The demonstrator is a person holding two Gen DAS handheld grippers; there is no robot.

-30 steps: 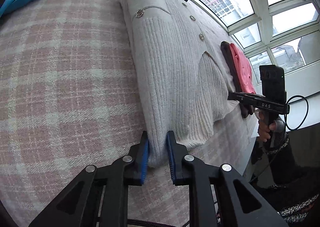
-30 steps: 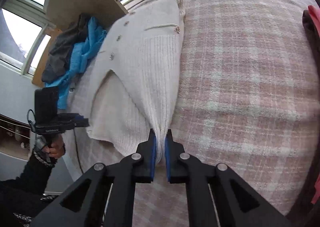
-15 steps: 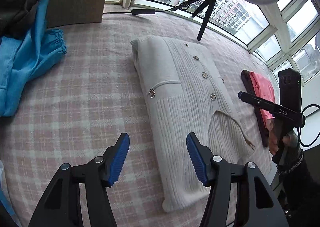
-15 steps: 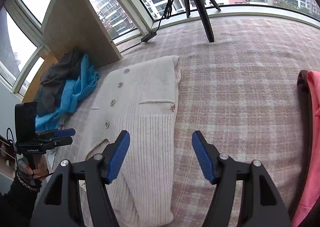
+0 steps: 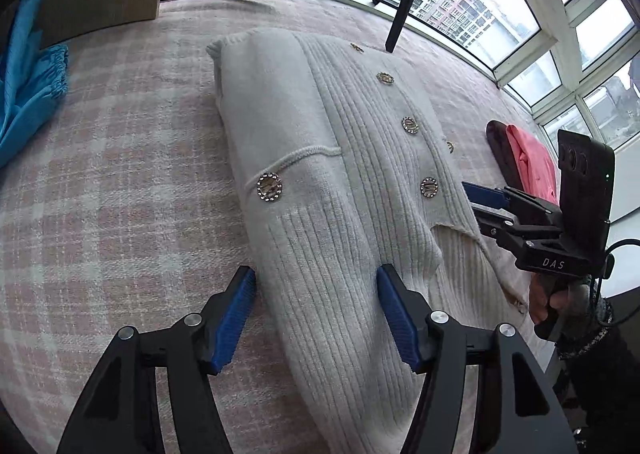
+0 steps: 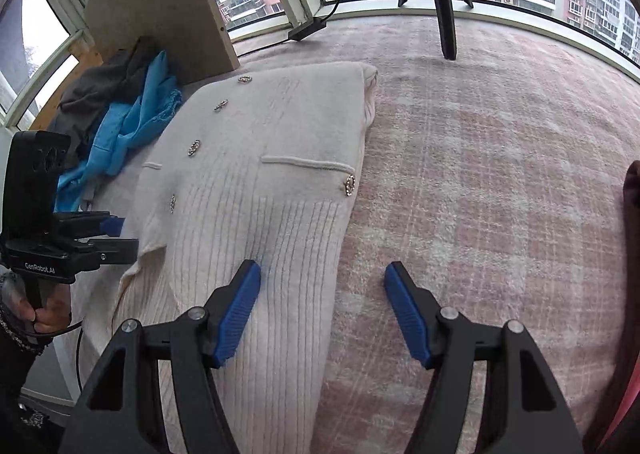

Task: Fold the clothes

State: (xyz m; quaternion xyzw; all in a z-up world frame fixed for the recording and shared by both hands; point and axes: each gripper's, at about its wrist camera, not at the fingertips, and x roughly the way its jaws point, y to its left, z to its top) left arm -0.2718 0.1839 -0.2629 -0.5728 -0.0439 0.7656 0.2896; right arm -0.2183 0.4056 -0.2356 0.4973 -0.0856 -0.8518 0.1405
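Under the left wrist camera, the cream cardigan (image 5: 328, 181) is lying lengthwise on the pink plaid cover (image 5: 120, 157), both side panels folded inward into a long narrow strip with its buttons facing up. The left claw (image 5: 316, 314) is hanging released above the near end of that strip, its blue pads spread on either side of the ribbed knit and pressing on nothing. The right claw (image 5: 486, 201) is showing at the far side, held in a hand (image 5: 548, 294) beside the folded pink garment (image 5: 528, 161).

Over at the right wrist camera, the right claw (image 6: 322, 310) is likewise standing released, one pad over the ribbed edge, the other over bare cover. The left claw (image 6: 108, 234) is hovering by the opposite edge, near the blue clothes (image 6: 128, 129).

Judging from this, the next fold is likely bringing the near hem up toward the collar. Doing it well probably means both claws pinching matching corners through all layers, lifting evenly, and keeping the side folds from sliding open.
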